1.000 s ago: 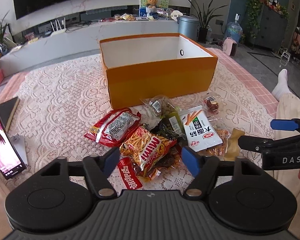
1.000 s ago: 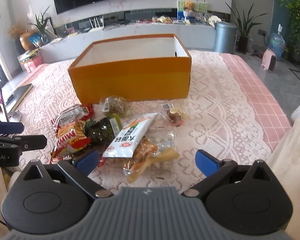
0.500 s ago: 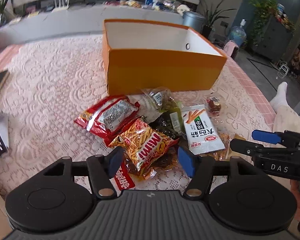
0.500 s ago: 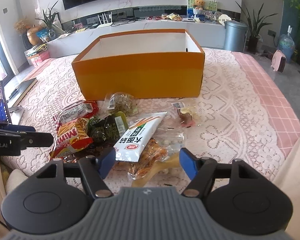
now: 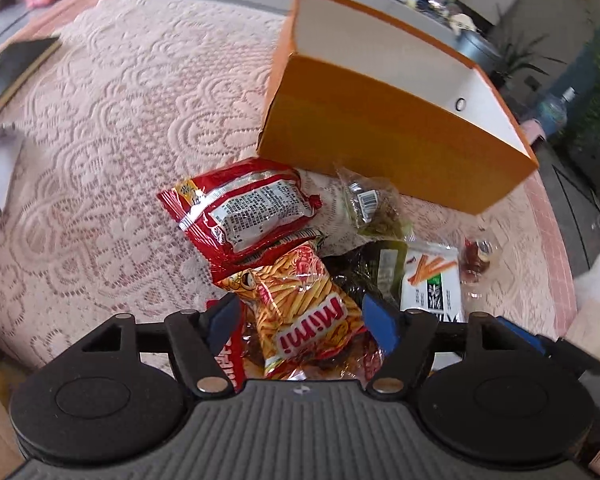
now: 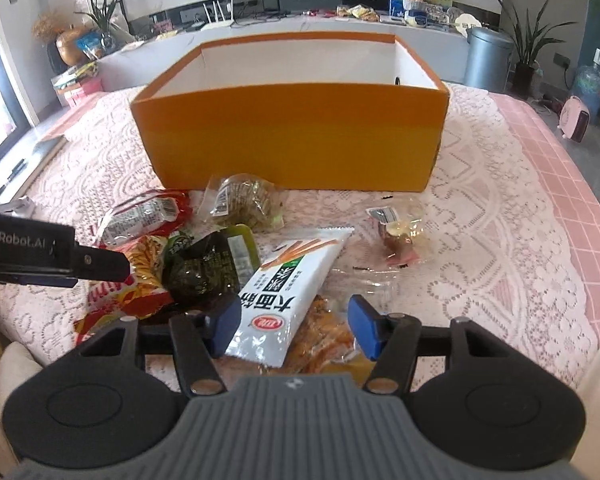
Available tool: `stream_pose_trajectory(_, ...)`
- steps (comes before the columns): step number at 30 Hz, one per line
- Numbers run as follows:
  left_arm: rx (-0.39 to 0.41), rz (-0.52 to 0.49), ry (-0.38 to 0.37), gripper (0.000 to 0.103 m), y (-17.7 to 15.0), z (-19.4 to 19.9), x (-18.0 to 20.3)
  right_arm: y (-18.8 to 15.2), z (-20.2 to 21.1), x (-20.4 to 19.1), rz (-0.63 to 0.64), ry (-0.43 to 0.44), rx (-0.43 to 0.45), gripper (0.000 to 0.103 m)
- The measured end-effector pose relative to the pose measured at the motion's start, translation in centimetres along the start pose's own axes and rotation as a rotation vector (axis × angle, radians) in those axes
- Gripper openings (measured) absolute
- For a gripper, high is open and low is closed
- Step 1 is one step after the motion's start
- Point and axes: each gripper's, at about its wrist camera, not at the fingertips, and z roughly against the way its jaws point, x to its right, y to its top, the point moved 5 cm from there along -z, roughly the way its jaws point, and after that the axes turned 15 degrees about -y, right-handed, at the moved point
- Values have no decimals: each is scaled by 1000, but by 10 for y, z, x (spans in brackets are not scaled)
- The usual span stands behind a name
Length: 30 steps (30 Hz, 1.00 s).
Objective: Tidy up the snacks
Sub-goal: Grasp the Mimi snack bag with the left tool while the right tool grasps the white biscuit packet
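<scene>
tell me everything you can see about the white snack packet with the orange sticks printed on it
The white snack packet is a flat, glossy plastic pouch, sealed and long, printed with orange sticks at its far end, dark characters, a green patch and a red oval logo near its near end. It lies slanted on the pile, its near end over an orange-filled clear bag, its left edge against a dark green packet. That near end sits between the fingers of the right gripper, which are closing but not yet pressing on it.
</scene>
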Motion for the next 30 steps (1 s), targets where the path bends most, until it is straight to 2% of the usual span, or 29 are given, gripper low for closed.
stream_pose_trajectory(7, -31, 32, 38, 82, 3, -21, 0, 7, -24, -5, -4, 3, -49, 65)
stream_pose_trajectory(13, -54, 43, 53, 81, 0, -35, -5, 7, -37, -9, -11, 15, -71, 65)
stream_pose_trajectory(16, -56, 46, 24, 68, -1, -35, -6, 6, -42, -9, -11, 18, -76, 65)
stream_pose_trajectory(22, -55, 23, -14, 55, -4, -29, -8, 7, -45, -8, -26, 35, -78, 65)
stream_pose_trajectory(30, -34, -49, -71, 51, -5, -9, -4, 9, -50, -5, -47, 58, -87, 60)
